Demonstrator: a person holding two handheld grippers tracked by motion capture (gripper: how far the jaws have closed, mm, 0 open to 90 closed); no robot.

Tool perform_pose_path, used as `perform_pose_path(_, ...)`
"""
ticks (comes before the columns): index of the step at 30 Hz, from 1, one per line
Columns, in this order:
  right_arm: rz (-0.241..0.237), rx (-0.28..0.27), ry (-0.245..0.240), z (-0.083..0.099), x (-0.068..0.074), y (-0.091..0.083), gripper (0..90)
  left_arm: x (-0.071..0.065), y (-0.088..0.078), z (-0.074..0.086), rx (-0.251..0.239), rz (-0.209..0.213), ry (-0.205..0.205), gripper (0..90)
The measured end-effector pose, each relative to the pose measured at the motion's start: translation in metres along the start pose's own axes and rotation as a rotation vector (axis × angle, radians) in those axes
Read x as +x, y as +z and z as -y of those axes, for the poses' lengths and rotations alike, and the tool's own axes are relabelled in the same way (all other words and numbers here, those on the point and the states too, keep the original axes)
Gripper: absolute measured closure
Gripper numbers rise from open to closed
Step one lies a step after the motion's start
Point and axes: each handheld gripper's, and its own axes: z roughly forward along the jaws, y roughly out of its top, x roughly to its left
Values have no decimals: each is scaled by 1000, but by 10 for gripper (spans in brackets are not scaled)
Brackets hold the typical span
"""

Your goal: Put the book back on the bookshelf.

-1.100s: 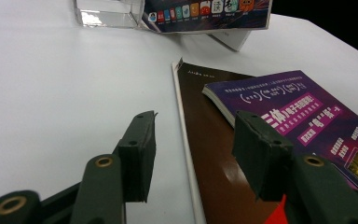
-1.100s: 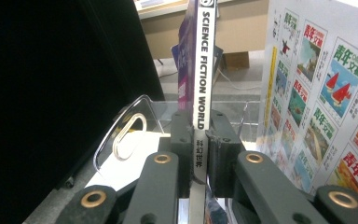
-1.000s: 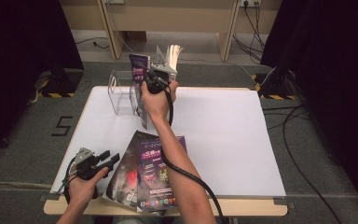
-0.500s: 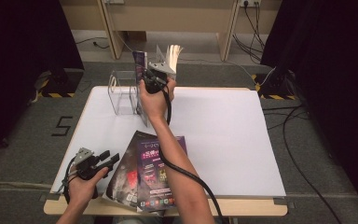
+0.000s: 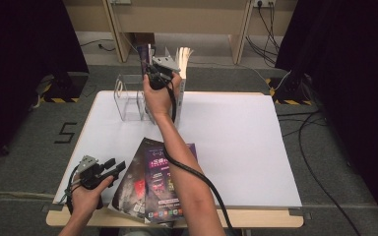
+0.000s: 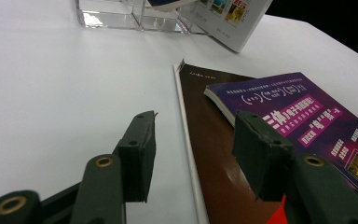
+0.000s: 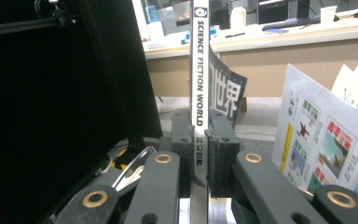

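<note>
My right gripper (image 5: 156, 69) is raised over the clear acrylic rack (image 5: 128, 101) at the table's far edge. In the right gripper view it (image 7: 199, 133) is shut on the white spine of an upright magazine (image 7: 199, 70) lettered "SCIENCE FICTION WORLD". A white-covered book (image 5: 182, 64) stands leaning just right of it. My left gripper (image 5: 114, 167) rests near the front left corner, open. In the left gripper view its jaws (image 6: 193, 149) straddle the edge of a dark magazine (image 6: 214, 154), without touching it. A purple book (image 6: 298, 116) lies on that magazine.
The dark magazine and purple book (image 5: 165, 179) lie flat at the front middle of the white table (image 5: 236, 137), under my right forearm. The rack (image 6: 121, 11) has several upright slots. Cables and black curtains surround the table.
The right hand with the magazine has shifted slightly up and left above the rack. The left hand has stayed still.
</note>
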Motion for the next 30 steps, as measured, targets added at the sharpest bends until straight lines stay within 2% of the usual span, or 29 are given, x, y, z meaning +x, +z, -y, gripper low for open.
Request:
perform_pose_path(7,13,-26,20,-6,-2,9,833,0,0,0,3,4,2,485)
perform_pose_path(9,19,-35,10,-5,-4,11,833,0,0,1,4,5,1,486)
perform_pose_path(12,32,-32,-2,1,-7,15,831,0,1,1,8,6,2,486)
perform_pose_path(14,37,-12,-11,9,-7,16,831,-1,2,1,6,8,2,486)
perform_pose_path(16,39,-19,-26,17,-7,13,830,-1,1,1,9,8,6,486)
perform_pose_path(18,34,-17,-16,20,-8,8,828,-1,1,2,8,6,0,486)
perform_pose_path(23,63,-5,-21,26,-8,-6,823,-1,0,1,6,3,2,486)
perform_pose_path(27,50,22,-9,31,-8,-13,813,-1,0,1,3,3,1,485)
perform_pose_path(29,35,40,17,35,-11,-15,793,-1,0,1,4,4,1,485)
perform_pose_path(30,37,42,13,38,-12,-15,774,-1,0,1,5,4,1,486)
